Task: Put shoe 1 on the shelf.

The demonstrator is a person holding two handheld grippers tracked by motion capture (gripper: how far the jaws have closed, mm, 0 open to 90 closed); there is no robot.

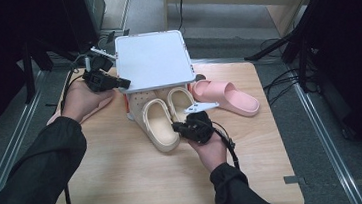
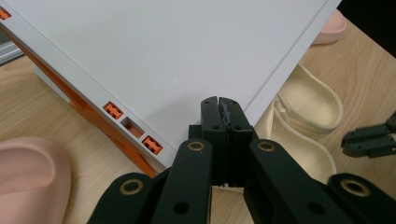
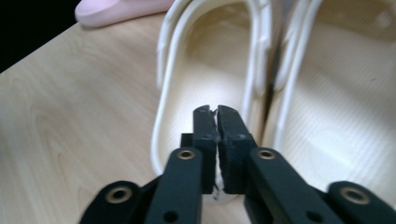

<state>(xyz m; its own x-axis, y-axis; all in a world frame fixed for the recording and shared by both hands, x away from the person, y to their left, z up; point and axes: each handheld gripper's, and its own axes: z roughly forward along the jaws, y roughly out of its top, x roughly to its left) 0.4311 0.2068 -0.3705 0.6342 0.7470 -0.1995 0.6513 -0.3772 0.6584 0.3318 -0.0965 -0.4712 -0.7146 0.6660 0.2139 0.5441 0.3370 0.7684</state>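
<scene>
A white flat-topped rack (image 1: 152,59) on orange brackets stands at the back of the wooden table (image 1: 126,182). Two cream clogs (image 1: 160,126) (image 1: 181,101) lie side by side, toes under the rack. My left gripper (image 1: 126,81) is shut, its tips (image 2: 219,100) resting at the near left corner of the rack's top (image 2: 163,46). My right gripper (image 1: 175,127) is shut at the heel end of the nearer clog (image 3: 210,60), tips just over its heel rim; a thin pale sliver shows between the pads, and I cannot tell whether they pinch the rim.
A pink slide (image 1: 229,97) lies right of the rack. A second pink slide (image 2: 32,172) lies at the rack's left, under my left hand. Black stands and cables crowd the floor at both sides of the table.
</scene>
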